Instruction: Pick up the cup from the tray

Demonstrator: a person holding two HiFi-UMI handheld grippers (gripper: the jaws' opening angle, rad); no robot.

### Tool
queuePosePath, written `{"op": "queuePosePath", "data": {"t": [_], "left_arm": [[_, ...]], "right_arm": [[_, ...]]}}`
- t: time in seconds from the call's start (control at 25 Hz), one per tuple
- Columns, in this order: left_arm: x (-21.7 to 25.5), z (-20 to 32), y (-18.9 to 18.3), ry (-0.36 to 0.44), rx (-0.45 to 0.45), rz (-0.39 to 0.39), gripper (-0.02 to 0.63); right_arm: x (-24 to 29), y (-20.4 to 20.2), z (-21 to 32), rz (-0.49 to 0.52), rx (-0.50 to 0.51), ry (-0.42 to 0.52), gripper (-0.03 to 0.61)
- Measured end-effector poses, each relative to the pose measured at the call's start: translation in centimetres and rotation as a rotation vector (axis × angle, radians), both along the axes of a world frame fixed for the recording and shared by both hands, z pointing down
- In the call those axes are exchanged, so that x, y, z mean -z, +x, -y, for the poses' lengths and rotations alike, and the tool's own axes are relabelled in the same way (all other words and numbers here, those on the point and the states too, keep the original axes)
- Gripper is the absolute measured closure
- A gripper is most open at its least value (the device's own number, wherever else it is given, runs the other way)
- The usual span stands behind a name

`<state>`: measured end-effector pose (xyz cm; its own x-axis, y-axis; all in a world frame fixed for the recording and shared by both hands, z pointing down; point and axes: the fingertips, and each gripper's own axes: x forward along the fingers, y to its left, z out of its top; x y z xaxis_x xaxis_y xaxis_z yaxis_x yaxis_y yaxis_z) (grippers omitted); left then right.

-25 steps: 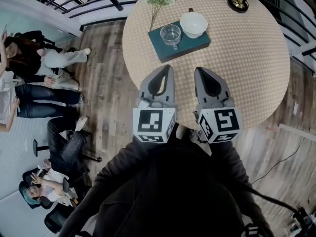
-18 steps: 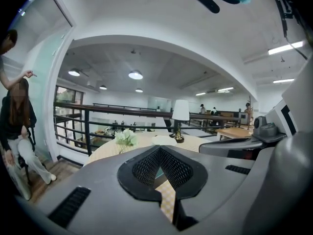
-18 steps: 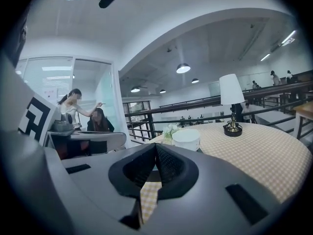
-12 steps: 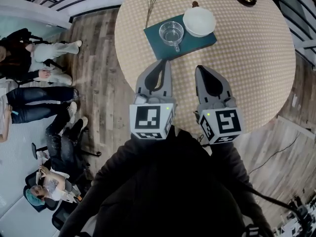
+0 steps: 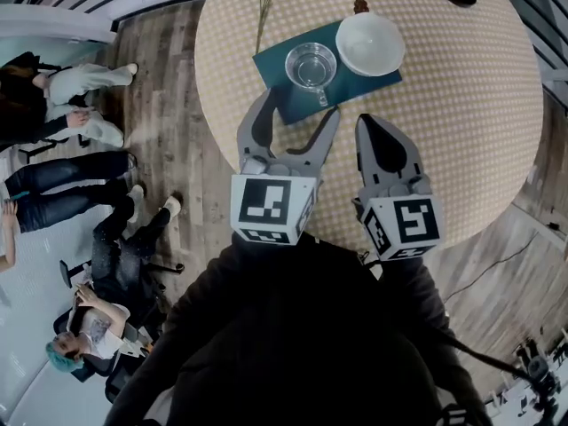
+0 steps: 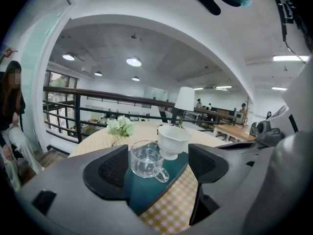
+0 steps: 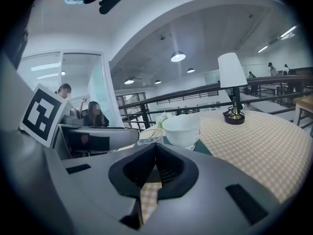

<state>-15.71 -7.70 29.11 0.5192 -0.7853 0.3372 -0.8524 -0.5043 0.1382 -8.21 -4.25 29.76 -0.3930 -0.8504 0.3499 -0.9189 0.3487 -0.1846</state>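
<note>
A clear glass cup (image 5: 311, 65) with a handle stands on a teal tray (image 5: 277, 106) near the round table's edge, next to a white bowl (image 5: 371, 43). My left gripper (image 5: 297, 106) is open; its jaws have just been opening and nothing is between them. The cup stands just beyond its fingertips, untouched. In the left gripper view the cup (image 6: 145, 159) shows framed between the two pads, over the tray (image 6: 146, 195). My right gripper (image 5: 369, 124) is shut and empty, to the right of the left one and short of the tray. Its own view shows the bowl (image 7: 182, 129) ahead.
The table (image 5: 470, 122) has a yellow checked cloth. A sprig of white flowers (image 6: 120, 127) lies beyond the tray and a lamp (image 7: 232, 89) stands far right. Several people (image 5: 62, 122) sit on the floor at left, behind a railing (image 6: 73, 111).
Both grippers have moved forward toward the tray. The left gripper's jaws, shut in both earlier frames, now stand apart. The right gripper stays shut.
</note>
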Motion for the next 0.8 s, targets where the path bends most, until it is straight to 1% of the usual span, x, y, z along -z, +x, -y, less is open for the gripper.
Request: {"op": "queuePosePath", "data": {"t": [0.12,0.2,0.32,0.48,0.64,0.8], "left_arm": [[-0.4,1.4,0.2,-0.044,0.001,-0.005,0.184],[-0.6,2.3,0.5,-0.061,-0.006,0.002,0.162],[-1.5,3.4,1.1,-0.092,-0.017,0.028,0.148],[-3.1,4.5,1.5,-0.139,-0.018,0.072,0.146],[-4.0,5.2,1.6,-0.155,-0.014,0.102,0.146],[-5.0,6.0,2.2,-0.159,-0.026,0.113,0.146]], "right_arm": [[-0.4,0.1,0.9,0.001,-0.005,-0.016,0.571],[-0.6,0.3,1.4,0.003,-0.013,-0.025,0.571],[-0.9,0.8,2.1,0.005,-0.025,-0.036,0.571],[-1.1,1.6,2.9,0.012,-0.043,-0.043,0.571],[-1.5,2.2,3.4,0.021,-0.059,-0.055,0.571],[-2.6,2.6,3.9,0.029,-0.063,-0.069,0.571]]}}
